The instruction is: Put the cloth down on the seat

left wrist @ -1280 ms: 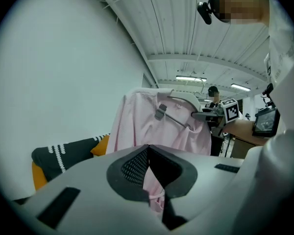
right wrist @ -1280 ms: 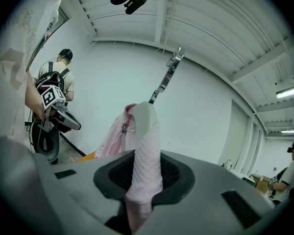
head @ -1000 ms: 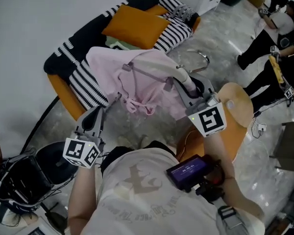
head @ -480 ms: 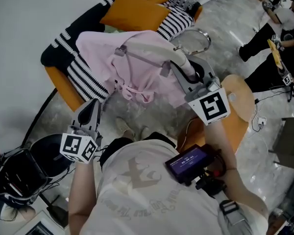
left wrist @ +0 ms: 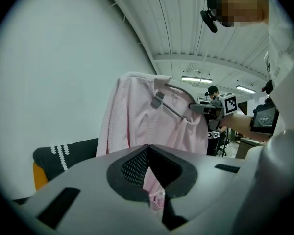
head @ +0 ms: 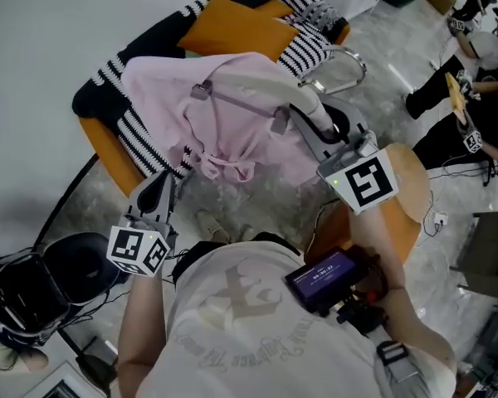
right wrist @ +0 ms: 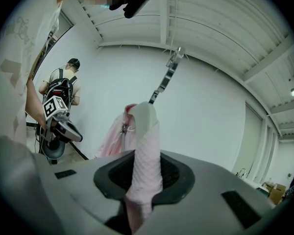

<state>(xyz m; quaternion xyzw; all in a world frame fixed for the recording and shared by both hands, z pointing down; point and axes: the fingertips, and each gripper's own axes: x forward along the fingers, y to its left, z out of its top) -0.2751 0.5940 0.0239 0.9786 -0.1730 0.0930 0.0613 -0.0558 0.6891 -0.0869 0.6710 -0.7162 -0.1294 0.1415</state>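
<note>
We hold the pink cloth (head: 224, 131) on its hanger (head: 241, 104) above the striped seat (head: 137, 139), hem hanging past the seat's front edge. Our right gripper (head: 309, 123) has its jaws pinching the cloth's shoulder. The left gripper (head: 160, 191), jaws pressed together on nothing, hovers near the hem over open floor (head: 257, 210).

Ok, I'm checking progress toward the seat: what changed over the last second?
The pink ribbed cloth on its cream hanger, clamped in the right gripper, moved a little farther over the black-and-white striped seat. Nothing was taken or let go. The left gripper stayed low, jaws together and empty.
</note>
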